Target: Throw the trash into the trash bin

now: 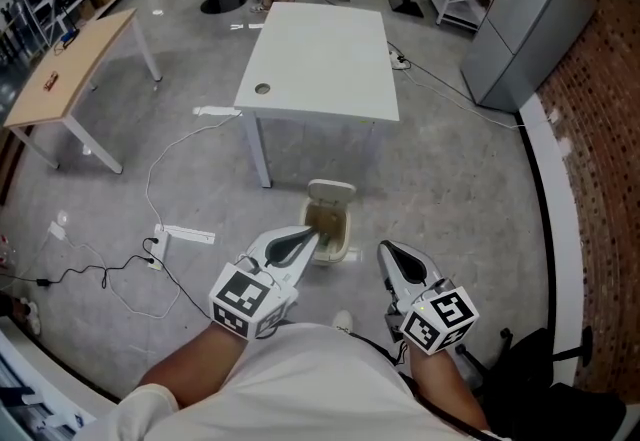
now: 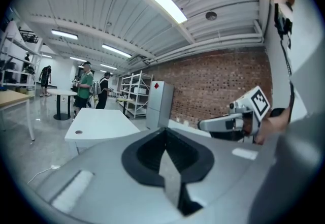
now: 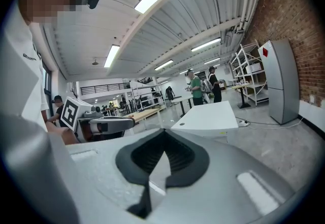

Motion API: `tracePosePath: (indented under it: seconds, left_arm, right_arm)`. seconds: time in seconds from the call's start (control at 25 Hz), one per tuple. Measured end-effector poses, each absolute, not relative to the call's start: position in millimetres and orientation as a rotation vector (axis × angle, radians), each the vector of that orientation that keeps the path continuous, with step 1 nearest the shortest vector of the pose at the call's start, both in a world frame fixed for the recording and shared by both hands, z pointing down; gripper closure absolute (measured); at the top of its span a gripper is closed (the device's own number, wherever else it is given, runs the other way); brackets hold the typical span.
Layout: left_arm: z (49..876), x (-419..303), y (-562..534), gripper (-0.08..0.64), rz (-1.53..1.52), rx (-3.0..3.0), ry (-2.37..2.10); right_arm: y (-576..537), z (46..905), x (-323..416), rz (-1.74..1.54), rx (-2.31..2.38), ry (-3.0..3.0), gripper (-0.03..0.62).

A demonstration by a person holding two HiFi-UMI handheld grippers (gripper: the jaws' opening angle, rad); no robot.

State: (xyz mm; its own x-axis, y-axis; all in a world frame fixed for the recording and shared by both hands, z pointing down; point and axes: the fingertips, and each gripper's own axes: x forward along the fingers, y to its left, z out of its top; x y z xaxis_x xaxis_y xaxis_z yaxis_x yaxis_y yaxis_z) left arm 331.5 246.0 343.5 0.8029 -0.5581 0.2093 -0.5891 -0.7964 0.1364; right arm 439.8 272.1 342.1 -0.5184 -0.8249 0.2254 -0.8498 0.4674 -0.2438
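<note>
The left gripper [image 1: 305, 239] and right gripper [image 1: 386, 251] had fingers pressed together, empty. Just ahead of them the trash bin [image 1: 343, 229] stood open, probably light plastic; I saw no loose trash to grasp.

My left gripper [image 1: 303, 235] and right gripper [image 1: 386, 251] are pale grey shells with black pads. Each carries a white cube [image 1: 247, 299] printed with black square markers. I wear a white short-sleeved shirt [image 1: 320, 384]
</note>
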Motion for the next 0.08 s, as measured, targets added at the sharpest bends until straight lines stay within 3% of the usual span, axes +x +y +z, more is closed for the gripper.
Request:
tracePosePath:
  seconds: [0.08]
  left_arm:
    - [344.2, 331.3, 246.6, 0.552, 0.233, 2.796, -0.895]
  right_arm:
    - [272.8, 343.5, 438.7, 0.504, 1.505, -2.624, 0.591]
